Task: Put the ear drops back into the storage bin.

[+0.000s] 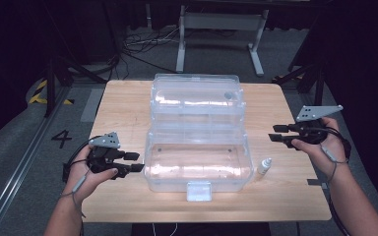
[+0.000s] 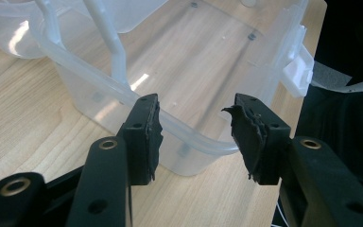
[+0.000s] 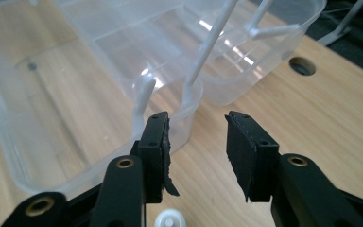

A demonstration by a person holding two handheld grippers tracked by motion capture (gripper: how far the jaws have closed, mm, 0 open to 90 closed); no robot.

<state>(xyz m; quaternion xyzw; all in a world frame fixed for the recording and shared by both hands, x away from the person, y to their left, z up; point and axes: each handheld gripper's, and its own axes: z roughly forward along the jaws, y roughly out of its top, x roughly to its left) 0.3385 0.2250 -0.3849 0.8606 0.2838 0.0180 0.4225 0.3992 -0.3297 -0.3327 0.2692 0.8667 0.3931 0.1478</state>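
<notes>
At the middle of the wooden worktop (image 1: 128, 105) stands a clear plastic storage box (image 1: 198, 164), its tiers swung open: the deep lower tub nearest the person, the shallower upper tray (image 1: 195, 96) stepped up and back on thin white pivot arms (image 2: 108, 38). A white latch tab (image 1: 199, 191) hangs at the front rim. Small white dropper bottle (image 1: 264, 166) stands just beside the tub's right front corner, on bare wood. Left hand-held gripper (image 1: 134, 162) hovers near the tub's left end wall, jaws standing apart with nothing between them, pointed at the rim. Right hand-held gripper (image 1: 276, 133) sits off the tub's right side, apart from it, jaws moderately parted and empty; in the right gripper view the pads (image 3: 157, 142) look toward the pivot arms and tray corner. Handling judgement: box looks light and empty, thin-walled, so it will likely flex under a pinch and skate on the smooth wood if pushed from one side only. Glossy plastic, probably slippery against worn pads (image 2: 250, 137). Best purchase seems the thickened rim or end wall, one gripper per end. Pivot arms look slender; would avoid clamping them. Bottle is small and tippy; grip its body low.
</notes>
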